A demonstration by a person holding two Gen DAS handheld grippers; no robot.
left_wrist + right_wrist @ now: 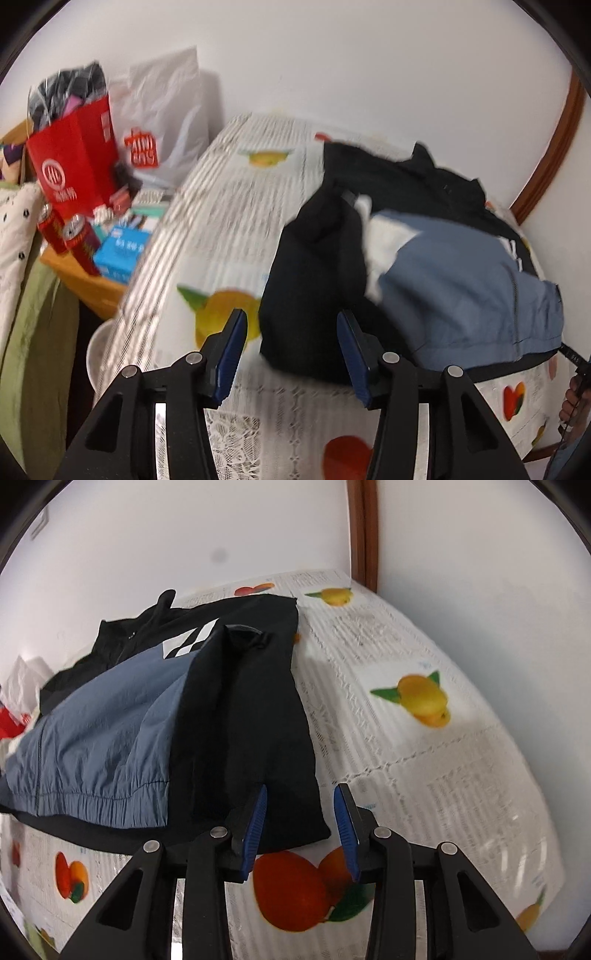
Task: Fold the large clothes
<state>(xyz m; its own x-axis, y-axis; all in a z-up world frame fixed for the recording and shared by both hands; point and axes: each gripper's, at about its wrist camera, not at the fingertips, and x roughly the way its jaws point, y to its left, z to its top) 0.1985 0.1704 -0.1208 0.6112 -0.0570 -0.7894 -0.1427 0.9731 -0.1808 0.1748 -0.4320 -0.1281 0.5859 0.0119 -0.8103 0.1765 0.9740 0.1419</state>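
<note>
A black and grey-blue jacket (443, 273) lies partly folded on a table covered by a fruit-print cloth (221, 236). In the left wrist view my left gripper (291, 325) is open just in front of the jacket's black left sleeve fold (314, 280), pads apart and clear of the fabric. In the right wrist view the same jacket (110, 738) shows its black right side folded over the blue panel. My right gripper (301, 805) stands open at the black corner (291, 812), nothing pinched between its blue pads.
Left of the table stand a red paper bag (77, 166), a white plastic bag (162, 122), two red cans (70, 232) and blue boxes (118, 254). A white wall and a brown door frame (364, 531) lie behind. Bare tablecloth (424, 738) stretches right of the jacket. A hand (576, 398) shows at the far right edge.
</note>
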